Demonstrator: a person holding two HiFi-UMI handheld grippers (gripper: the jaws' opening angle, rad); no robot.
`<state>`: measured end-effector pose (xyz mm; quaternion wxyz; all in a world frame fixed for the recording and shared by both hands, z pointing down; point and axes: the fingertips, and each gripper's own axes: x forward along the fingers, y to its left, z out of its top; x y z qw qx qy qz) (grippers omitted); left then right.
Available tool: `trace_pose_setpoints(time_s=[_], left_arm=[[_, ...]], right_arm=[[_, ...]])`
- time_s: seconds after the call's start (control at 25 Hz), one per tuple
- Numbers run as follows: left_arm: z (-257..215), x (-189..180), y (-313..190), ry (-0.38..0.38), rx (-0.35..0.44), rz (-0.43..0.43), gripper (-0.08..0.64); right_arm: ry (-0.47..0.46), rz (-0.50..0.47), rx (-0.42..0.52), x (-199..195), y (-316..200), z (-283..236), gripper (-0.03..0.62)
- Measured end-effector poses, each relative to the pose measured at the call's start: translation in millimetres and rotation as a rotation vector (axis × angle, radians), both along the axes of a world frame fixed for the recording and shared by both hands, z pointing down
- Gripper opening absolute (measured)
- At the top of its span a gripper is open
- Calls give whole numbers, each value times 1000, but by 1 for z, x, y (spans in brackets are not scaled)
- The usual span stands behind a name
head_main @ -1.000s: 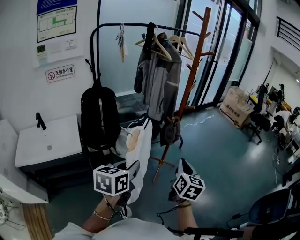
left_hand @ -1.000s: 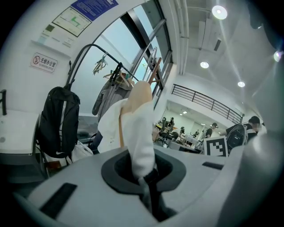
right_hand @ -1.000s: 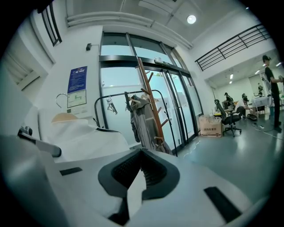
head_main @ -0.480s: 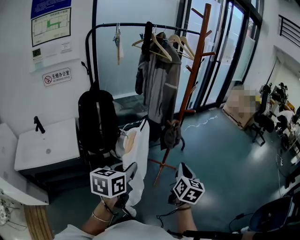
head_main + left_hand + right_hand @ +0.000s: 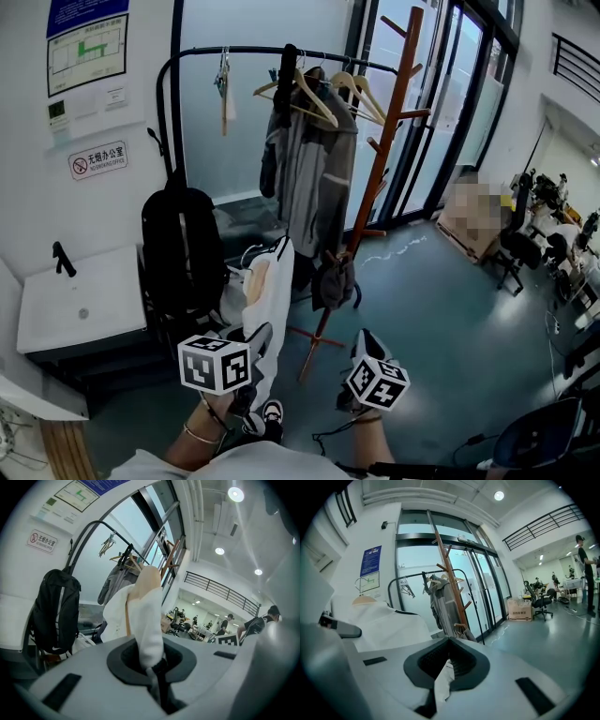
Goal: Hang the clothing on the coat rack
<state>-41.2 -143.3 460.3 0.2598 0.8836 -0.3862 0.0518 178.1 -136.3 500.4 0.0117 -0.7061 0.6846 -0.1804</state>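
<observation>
Left gripper view shows the left gripper (image 5: 157, 667) with its jaws pressed together on the lower edge of the white garment (image 5: 143, 613). The cloth rises straight up from the jaws, with a tan collar piece at its top. Beyond the jaws and to their left a black backpack (image 5: 56, 611) hangs on a black clothes rail (image 5: 93, 527). Further ahead a grey jacket (image 5: 117, 581) hangs on the same rail.

In the right gripper view the right gripper (image 5: 440, 684) has its jaws closed on a narrow fold of white cloth. That cloth runs on into the white garment spread out to the left of the jaws. Straight ahead of these jaws, well apart from them, stands the brown wooden coat rack (image 5: 451, 578), upright, with the grey jacket just to its left.

From the head view, the two grippers sit side by side low in the frame, each in a hand. The garment stands up from the left jaws, short of the rack. A small dark bag (image 5: 331, 279) hangs low on the rack's pole. The rack's upper pegs are bare.
</observation>
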Motion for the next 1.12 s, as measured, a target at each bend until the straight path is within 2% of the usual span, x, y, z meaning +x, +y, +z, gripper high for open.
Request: trace_pose_setpoints(time_s=[0.4, 0.84, 1.12], left_arm=[[-4, 19, -70, -3, 15, 30, 26], [-10, 37, -149, -44, 39, 74, 26], [-13, 46, -195, -37, 43, 97, 26]], right_arm=[[22, 31, 17, 25, -62, -10, 23], [32, 70, 39, 52, -139, -28, 23], [34, 135, 31, 88, -182, -30, 23]])
